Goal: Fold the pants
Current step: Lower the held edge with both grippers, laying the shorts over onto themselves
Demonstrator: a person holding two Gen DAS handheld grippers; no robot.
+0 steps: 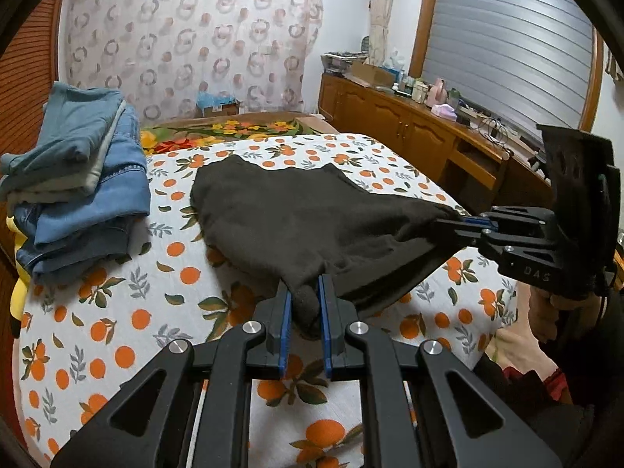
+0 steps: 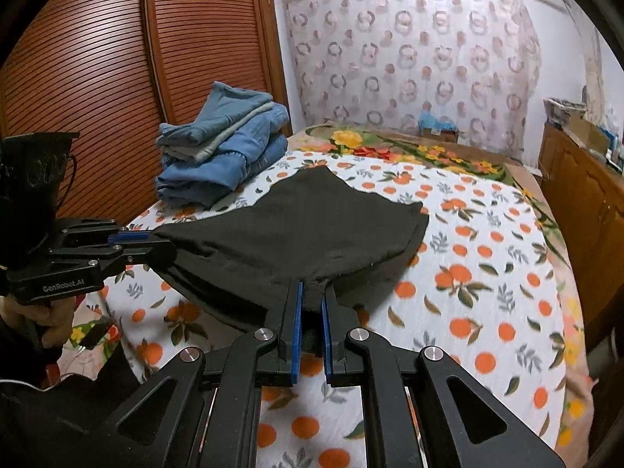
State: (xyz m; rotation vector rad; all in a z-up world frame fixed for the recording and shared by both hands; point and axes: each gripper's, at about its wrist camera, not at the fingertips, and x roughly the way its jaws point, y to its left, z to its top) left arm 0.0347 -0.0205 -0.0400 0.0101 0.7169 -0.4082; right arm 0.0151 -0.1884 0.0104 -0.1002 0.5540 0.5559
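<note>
Black pants (image 1: 296,214) lie folded on the orange-print bed sheet (image 1: 117,304); they also show in the right wrist view (image 2: 304,230). My left gripper (image 1: 305,292) is shut on the near left corner of the pants and holds it a little above the sheet. My right gripper (image 2: 311,292) is shut on the near right corner, also lifted. Each gripper shows in the other's view: the right one (image 1: 460,226) at the right edge, the left one (image 2: 156,243) at the left. The far end of the pants rests on the bed.
A stack of folded blue jeans (image 1: 78,179) sits at the bed's far left, beside a wooden louvered wardrobe (image 2: 117,58). A wooden cabinet (image 1: 409,132) with clutter runs along the right. A floral blanket (image 1: 234,128) lies at the bed's far end.
</note>
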